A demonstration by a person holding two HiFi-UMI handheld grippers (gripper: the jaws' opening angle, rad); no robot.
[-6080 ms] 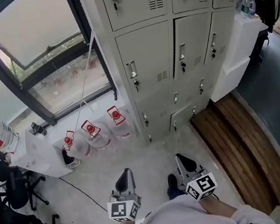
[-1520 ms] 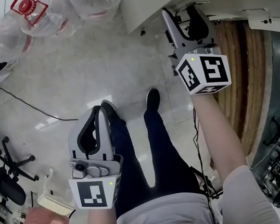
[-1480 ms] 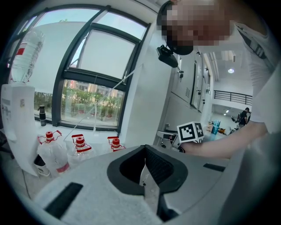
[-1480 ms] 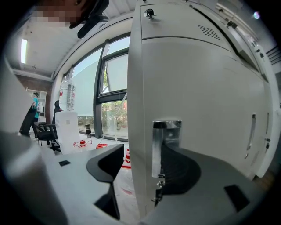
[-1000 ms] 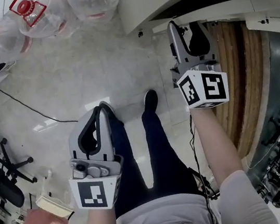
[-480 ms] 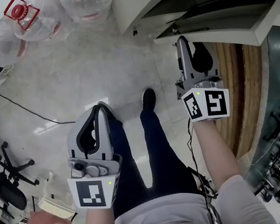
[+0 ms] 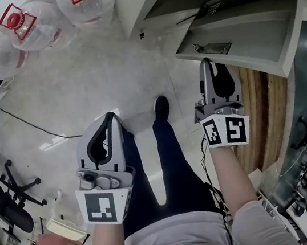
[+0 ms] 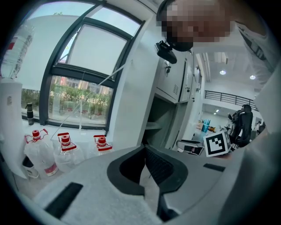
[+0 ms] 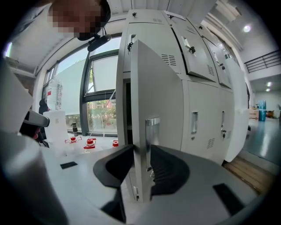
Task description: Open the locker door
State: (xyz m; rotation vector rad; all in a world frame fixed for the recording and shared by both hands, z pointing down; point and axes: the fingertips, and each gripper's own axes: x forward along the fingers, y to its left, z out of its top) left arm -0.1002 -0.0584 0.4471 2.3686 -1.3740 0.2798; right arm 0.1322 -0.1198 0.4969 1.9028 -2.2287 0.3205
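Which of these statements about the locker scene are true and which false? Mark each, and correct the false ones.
1. The right gripper grips the locker door. True; its fingers have just closed on the door's edge.
2. The locker door is fully shut. False: it stands ajar, its inside showing.
3. The left gripper holds a water bottle. False: nothing is between its fingers.
4. Red-capped water bottles stand below the window. True.

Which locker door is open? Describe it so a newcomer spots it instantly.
Find the grey locker bank beside the big window; take the column nearest the window. The door there is the only one swung out, its neighbours shut flush, and the right gripper, whose jaws have just been closing, pinches its free edge by the metal handle plate.
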